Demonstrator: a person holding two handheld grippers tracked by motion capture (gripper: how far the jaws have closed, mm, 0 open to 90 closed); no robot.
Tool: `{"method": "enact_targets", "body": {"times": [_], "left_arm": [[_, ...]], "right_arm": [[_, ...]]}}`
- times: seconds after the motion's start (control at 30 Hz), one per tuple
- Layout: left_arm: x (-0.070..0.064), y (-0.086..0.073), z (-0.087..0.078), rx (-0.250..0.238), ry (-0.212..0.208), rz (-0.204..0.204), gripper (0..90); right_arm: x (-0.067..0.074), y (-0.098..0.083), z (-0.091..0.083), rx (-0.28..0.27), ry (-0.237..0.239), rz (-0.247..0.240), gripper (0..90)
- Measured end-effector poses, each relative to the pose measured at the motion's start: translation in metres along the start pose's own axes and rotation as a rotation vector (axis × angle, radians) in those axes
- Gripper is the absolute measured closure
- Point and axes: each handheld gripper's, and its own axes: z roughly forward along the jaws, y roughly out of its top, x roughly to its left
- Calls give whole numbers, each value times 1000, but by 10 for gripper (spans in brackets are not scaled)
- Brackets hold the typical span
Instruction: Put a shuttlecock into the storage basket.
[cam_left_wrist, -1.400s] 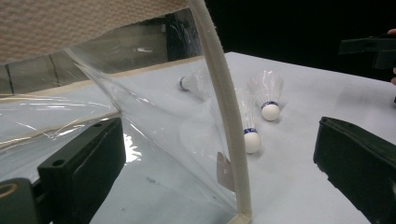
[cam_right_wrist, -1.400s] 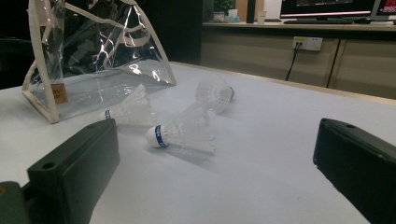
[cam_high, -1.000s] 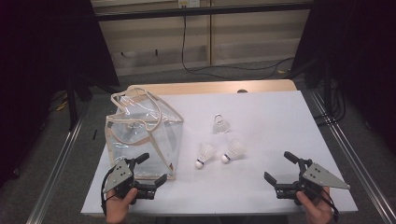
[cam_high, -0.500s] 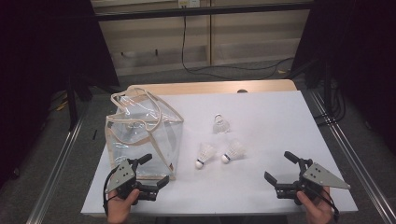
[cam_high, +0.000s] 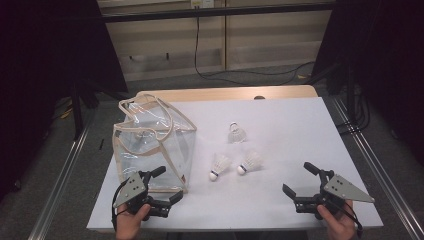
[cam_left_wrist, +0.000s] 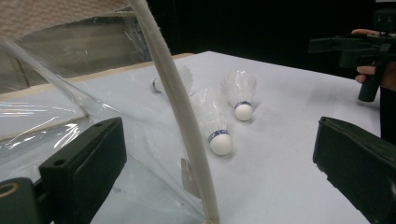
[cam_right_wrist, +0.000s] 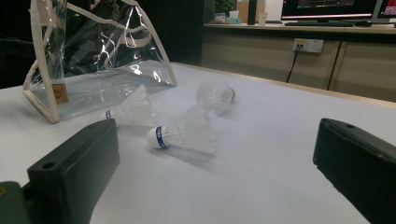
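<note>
One white table (cam_high: 300, 120) out there, wooden edge showing at twelve o'clock, dark room all around, pale cabinets and a dangling cable behind. One clear plastic bag (cam_high: 150, 145) with cream trim stands at nine o'clock on the table, mouth up, and through its walls I can't make out anything inside. Three shuttlecocks, count them: the far shuttlecock (cam_high: 236, 134) sits toward the centre, well apart from the bag, and two lie side by side just toward six o'clock of it, the left shuttlecock (cam_high: 219, 165) and the right shuttlecock (cam_high: 250, 162), corks pointing toward the person's side. All three are out on the bare table. Two grippers in play. The left gripper (cam_high: 163, 186) hangs at seven o'clock, jaws spread wide, its near jaw just beside the bag's front corner; in the left gripper view the cream seam rises between the jaws. The right gripper (cam_high: 302, 180) sits at five o'clock, jaws spread too, gripping nothing, near the shuttlecocks but clear of them
</note>
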Motion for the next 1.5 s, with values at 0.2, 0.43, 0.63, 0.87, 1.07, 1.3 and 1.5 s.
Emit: {"method": "enact_targets", "body": {"times": [0.2,0.43,0.63,0.87,1.07,1.3,1.5], "left_arm": [[-2,0,1,-9,-24,-8,36],[-2,0,1,-17,-47,-22,42],[-5,0,3,-7,-86,-17,41],[-9,1,6,2,-142,-19,40],[-11,1,7,3,-154,-17,34],[-11,1,5,1,-146,-16,39],[-12,1,1,-8,-153,-25,39]], "right_arm": [[0,0,0,1,1,-3,2],[0,0,0,2,1,-1,2],[0,0,0,4,-1,0,2],[0,0,0,1,-2,0,2],[0,0,0,-1,-3,-4,2],[0,0,0,-3,-3,-3,2],[0,0,0,1,-4,-5,2]]}}
